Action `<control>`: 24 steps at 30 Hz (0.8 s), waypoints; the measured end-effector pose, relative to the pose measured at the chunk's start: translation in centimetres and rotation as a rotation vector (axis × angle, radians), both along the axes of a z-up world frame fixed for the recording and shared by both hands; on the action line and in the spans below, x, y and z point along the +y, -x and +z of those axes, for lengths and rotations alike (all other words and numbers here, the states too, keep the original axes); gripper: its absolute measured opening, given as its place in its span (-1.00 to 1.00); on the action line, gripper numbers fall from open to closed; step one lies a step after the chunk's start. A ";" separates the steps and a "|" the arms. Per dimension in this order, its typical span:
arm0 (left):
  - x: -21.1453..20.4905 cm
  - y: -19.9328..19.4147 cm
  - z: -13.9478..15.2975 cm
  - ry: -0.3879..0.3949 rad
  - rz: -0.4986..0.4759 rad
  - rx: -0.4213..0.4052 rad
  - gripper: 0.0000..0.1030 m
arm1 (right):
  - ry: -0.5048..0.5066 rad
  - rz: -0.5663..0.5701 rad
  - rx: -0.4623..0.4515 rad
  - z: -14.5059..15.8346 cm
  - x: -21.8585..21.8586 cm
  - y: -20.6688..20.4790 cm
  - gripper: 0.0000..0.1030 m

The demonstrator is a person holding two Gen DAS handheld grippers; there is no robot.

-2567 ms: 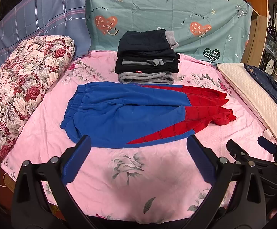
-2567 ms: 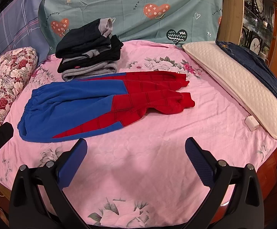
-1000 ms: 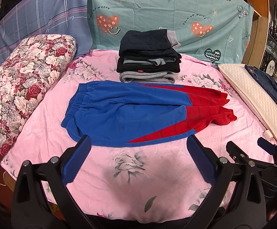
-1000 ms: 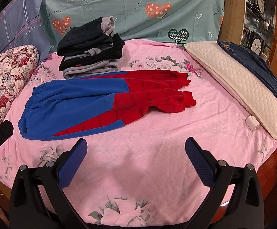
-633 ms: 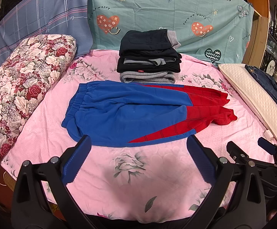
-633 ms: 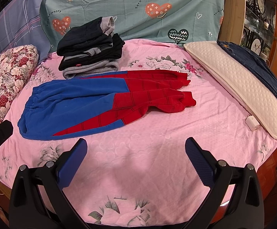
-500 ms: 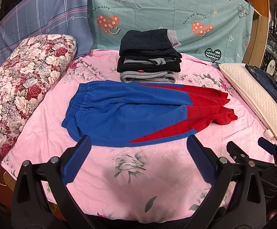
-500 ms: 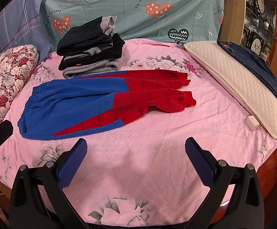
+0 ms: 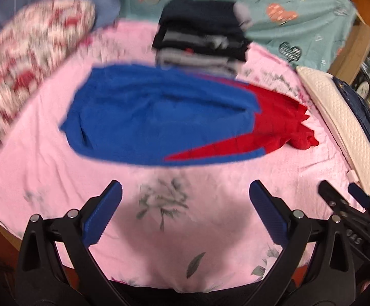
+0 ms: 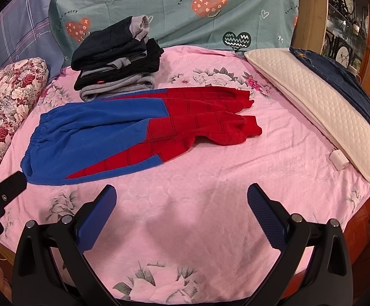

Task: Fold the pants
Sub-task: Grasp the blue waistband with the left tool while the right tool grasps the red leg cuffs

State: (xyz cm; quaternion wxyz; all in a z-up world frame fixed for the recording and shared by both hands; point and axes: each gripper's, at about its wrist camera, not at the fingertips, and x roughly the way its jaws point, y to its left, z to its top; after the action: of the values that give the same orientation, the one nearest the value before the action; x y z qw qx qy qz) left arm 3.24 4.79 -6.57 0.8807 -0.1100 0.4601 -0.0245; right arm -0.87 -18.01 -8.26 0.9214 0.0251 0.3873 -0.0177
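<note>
Bare pink floral bedsheet (image 10: 210, 183) lies open in front of the blue-and-red pants (image 10: 123, 137). A stack of dark folded clothes (image 10: 116, 61) crowds their far edge; a cream quilted pillow (image 10: 320, 117) borders the right.

Blue-and-red pants (image 10: 123, 137) lie flat on the bed (image 10: 210, 178), legs together, waistband left, red cuffs bunched right.

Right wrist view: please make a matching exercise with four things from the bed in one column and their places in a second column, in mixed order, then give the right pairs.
Things:
1. blue and red pants
2. stack of folded dark clothes
3. cream quilted pillow
4. floral pillow

Places:
A. along the right edge of the bed
B. at the left edge of the bed
C. spread flat in the middle
D. just behind the pants

Pairs: 1-C, 2-D, 3-A, 4-B
</note>
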 end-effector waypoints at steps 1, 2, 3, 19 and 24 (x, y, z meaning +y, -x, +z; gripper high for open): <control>1.1 -0.8 -1.2 0.040 0.022 0.042 0.96 | -0.001 -0.006 0.011 -0.4 -0.3 -0.1 0.97; 3.1 -1.7 -2.6 0.084 0.065 0.087 0.96 | -0.002 -0.011 0.021 -0.6 -0.5 -0.3 0.97; 4.3 -2.3 -3.5 0.106 0.106 0.106 0.96 | -0.004 -0.016 0.032 -0.9 -0.7 -0.5 0.97; 20.0 -9.5 -9.0 0.415 0.349 0.230 0.12 | -0.034 -0.069 0.109 -3.1 -3.1 -2.0 0.97; 21.4 -10.0 -10.6 0.524 0.342 0.232 -0.86 | -0.017 -0.105 0.113 -3.4 -4.3 -2.7 0.97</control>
State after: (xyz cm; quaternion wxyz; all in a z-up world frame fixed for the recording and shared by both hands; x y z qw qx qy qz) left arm 13.23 26.23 -17.12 0.7557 -0.4103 0.5100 0.0191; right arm 1.81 -22.36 -11.62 0.8956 0.0523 0.4372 -0.0638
